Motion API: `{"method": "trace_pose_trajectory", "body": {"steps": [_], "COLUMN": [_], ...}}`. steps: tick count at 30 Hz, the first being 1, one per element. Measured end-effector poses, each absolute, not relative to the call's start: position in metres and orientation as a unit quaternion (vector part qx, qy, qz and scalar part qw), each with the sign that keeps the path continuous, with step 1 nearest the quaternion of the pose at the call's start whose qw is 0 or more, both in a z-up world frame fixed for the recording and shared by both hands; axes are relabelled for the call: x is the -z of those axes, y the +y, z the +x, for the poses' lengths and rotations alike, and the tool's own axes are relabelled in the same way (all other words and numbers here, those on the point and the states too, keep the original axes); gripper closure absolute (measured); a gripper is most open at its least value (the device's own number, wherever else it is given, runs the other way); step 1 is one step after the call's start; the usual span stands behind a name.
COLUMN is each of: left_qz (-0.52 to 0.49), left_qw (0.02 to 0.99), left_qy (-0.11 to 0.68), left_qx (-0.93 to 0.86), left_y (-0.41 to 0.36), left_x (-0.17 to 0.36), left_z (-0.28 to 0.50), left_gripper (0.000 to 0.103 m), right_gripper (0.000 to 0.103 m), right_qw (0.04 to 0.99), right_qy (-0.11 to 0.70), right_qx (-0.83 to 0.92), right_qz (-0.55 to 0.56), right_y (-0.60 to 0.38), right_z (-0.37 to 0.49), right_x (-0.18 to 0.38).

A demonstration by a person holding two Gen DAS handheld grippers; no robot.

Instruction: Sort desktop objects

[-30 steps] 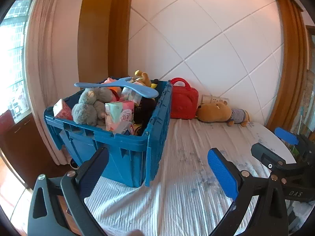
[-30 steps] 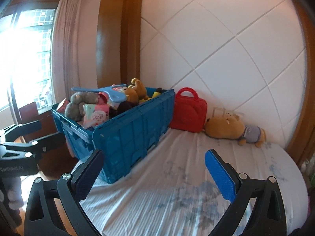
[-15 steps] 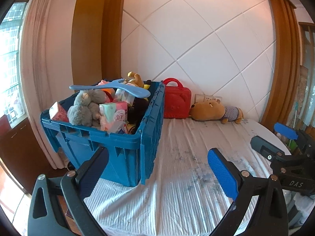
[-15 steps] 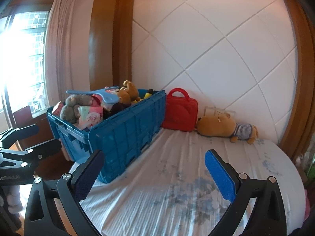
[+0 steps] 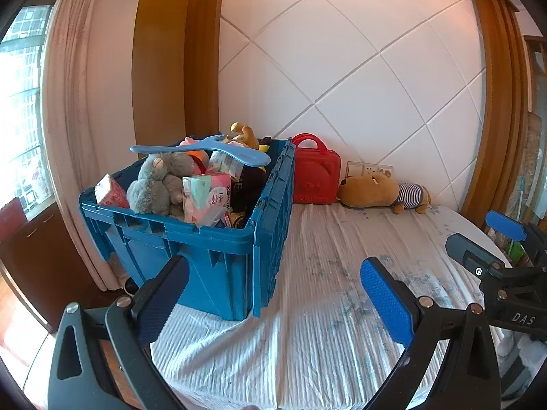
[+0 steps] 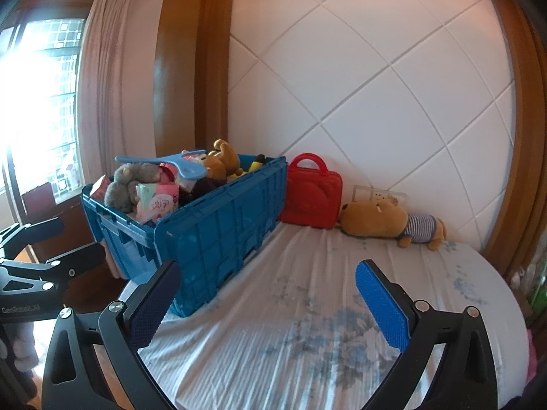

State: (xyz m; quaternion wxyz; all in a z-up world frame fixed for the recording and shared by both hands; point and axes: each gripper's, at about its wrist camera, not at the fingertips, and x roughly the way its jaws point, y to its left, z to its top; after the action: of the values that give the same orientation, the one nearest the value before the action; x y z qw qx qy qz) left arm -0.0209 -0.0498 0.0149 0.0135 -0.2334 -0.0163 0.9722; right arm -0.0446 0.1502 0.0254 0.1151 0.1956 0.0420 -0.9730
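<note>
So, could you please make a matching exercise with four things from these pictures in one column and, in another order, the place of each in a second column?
Things:
1. light blue hanger
2. red case
3. brown plush dog
4. left gripper

Places:
a. lying on the tablecloth by the wall socket
b. open, above the front of the table
c. standing against the wall, right beside the blue crate
d. resting across the top of the toys in the crate

Right pairs: 1-d, 2-c, 3-a, 4-b
</note>
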Motion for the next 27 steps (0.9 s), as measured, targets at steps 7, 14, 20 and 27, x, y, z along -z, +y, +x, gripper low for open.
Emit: {"method": "trace_pose_trajectory", "body": {"steps": [7,14,20,27], "left_qz": [-0.232,-0.232,-0.231,-0.231], "left_qw": [0.013,0.007,0.004,0.0], "left_qy": [-0.019,-0.019,-0.021,-0.02], "left_qx": [-0.972,-0.972,-0.973,-0.973], "left_y": [-0.0481,-0.049,-0.0523,-0.0528], "left_x": [-0.0156,-0.0169,-0.019,-0.0202], "left_z": [-0.0194,-0.0176,-0.0151,-0.0135], "left_gripper": [0.001,0.001,0.001,0.001], "right_gripper": [0.0,0.0,0.0,0.0], "right_qw": [0.116,0.117,0.119,0.121], "right_qy": [0.043,0.042,0.044,0.046], "right_qx": [0.973,0.973,0.973,0.973], "right_qz": [0.196,0.195,0.193,0.192], "right_y": [0.152,0.1531,0.1524,0.1527], "right_z": [-0.0431,-0.0416,-0.0401,-0.0373], "right_x": [-0.0259,-0.0273,-0.0299,-0.0322]}}
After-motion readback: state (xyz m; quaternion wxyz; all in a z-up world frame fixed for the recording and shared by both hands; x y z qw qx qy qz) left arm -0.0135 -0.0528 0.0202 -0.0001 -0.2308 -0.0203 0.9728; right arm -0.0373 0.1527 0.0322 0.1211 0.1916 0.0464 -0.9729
